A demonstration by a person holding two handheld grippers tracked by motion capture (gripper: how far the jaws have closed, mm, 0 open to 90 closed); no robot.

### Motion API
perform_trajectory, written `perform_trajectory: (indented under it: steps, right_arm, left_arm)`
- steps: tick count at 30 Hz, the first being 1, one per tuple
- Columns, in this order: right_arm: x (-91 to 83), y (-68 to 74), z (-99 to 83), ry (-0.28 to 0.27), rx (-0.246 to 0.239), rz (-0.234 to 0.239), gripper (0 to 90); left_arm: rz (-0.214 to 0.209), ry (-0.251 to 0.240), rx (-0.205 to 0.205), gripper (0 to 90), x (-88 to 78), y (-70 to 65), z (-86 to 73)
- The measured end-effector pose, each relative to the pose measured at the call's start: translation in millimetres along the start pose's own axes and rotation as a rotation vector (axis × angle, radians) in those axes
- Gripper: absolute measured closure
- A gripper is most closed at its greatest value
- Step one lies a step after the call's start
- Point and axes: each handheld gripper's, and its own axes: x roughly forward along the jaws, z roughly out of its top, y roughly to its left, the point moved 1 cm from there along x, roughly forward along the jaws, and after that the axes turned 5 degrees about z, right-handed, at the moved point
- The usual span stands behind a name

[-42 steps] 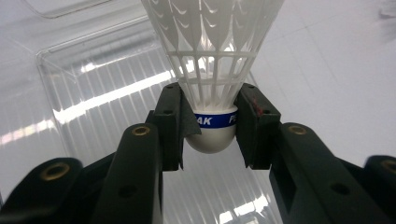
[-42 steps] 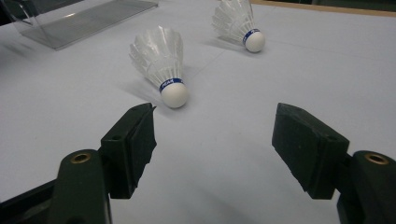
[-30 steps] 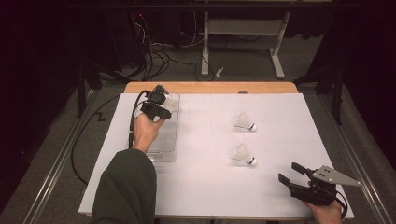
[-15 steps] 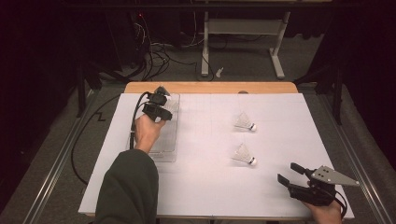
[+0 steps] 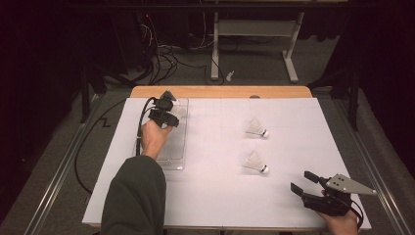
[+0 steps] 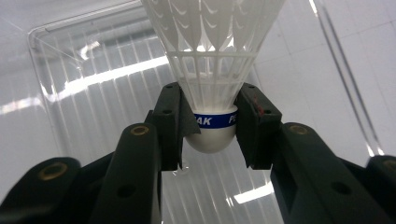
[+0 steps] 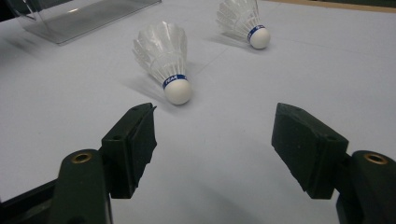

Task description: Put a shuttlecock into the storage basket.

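Two shuttlecocks (image 5: 256, 129) (image 5: 255, 162) lie loose — left gripper (image 6: 212, 128) pinches a third (image 6: 212, 70) over the tray (image 5: 177, 159); right gripper (image 7: 215, 144) gapes wide, holding nothing.

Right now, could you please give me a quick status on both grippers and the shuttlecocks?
Left gripper shut on shuttlecock, over clear tray. Right gripper open, empty. Two shuttlecocks on mat. Nothing obstructing.
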Motion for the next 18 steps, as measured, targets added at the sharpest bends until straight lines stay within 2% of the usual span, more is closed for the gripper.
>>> perform_trajectory:
  steps: [1, 2, 5, 11, 15, 18]
  right_arm:
    - [0.2, -0.2, -0.1, 0.001, 0.000, 0.001, 30.7]
    - [0.2, -0.2, -0.1, 0.001, 0.000, 0.001, 30.7]
    - [0.3, -0.5, -0.2, 0.000, 0.001, 0.003, 30.7]
    - [0.8, -0.4, 0.1, 0.003, 0.006, 0.007, 30.6]
    - [0.5, -0.4, 0.0, 0.001, 0.002, 0.008, 30.7]
    - [0.8, -1.0, 0.0, 0.002, 0.008, 0.011, 30.7]
  left_arm:
    - [0.014, 0.001, 0.008, 57.8, 1.1, -0.6, 0.0]
    - [0.014, 0.000, 0.011, 57.8, 1.8, -0.9, -0.1]
    - [0.007, 0.002, 0.003, 49.5, 2.9, -2.5, -0.1]
    - [-0.004, 0.005, -0.004, 46.6, -2.3, -4.6, -1.0]
    - [-0.004, -0.010, 0.003, 43.5, -11.1, -4.1, -4.9]
    - [0.007, -0.046, 0.000, 41.8, -17.4, -3.6, -9.1]
